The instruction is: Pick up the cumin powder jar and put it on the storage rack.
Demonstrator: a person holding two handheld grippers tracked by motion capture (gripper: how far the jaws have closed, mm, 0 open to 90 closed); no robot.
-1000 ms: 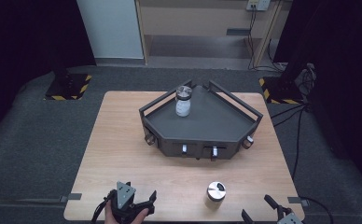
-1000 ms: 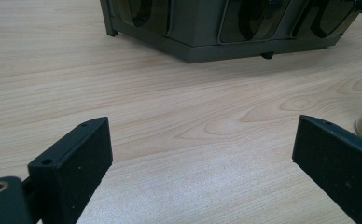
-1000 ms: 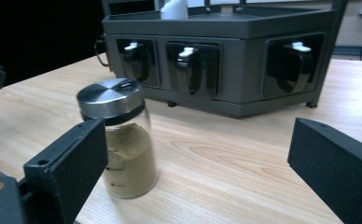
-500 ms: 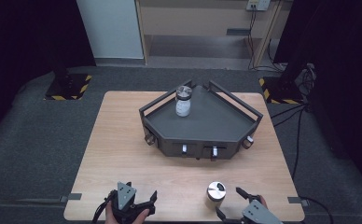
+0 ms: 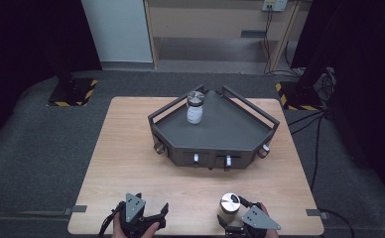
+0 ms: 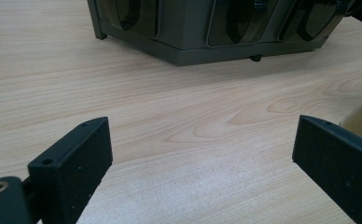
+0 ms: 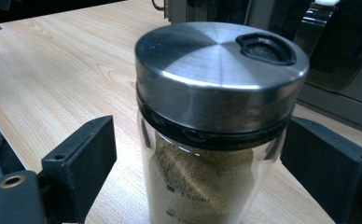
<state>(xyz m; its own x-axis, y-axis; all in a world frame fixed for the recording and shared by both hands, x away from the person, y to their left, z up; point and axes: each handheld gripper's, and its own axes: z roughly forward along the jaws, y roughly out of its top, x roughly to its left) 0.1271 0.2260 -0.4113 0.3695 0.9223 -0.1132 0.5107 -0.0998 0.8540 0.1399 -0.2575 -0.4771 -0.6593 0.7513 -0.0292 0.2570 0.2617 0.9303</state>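
A glass jar (image 5: 229, 203) with a steel lid and brownish powder inside stands near the table's front edge; the right gripper view shows the jar (image 7: 216, 93) up close. My right gripper (image 5: 234, 212) (image 7: 200, 135) has this jar between its jaws. They have just been closing, and a gap still shows at the left jaw, so it is open. My left gripper (image 5: 142, 207) (image 6: 200, 140) rests at the front left, open, with bare wood between its jaws.
A dark angular tray (image 5: 210, 148) with rails sits mid-table, holding a second jar (image 5: 195, 109) with white contents at its back. The tray's front wall (image 6: 193, 42) faces both grippers, and the tray (image 7: 337, 70) stands just behind the held-between jar. Bare tabletop (image 5: 131, 148) lies to the left.
My right gripper came in from the front right corner to the steel-lidded jar, and its jaws now stand on either side of it. The left gripper has not moved.
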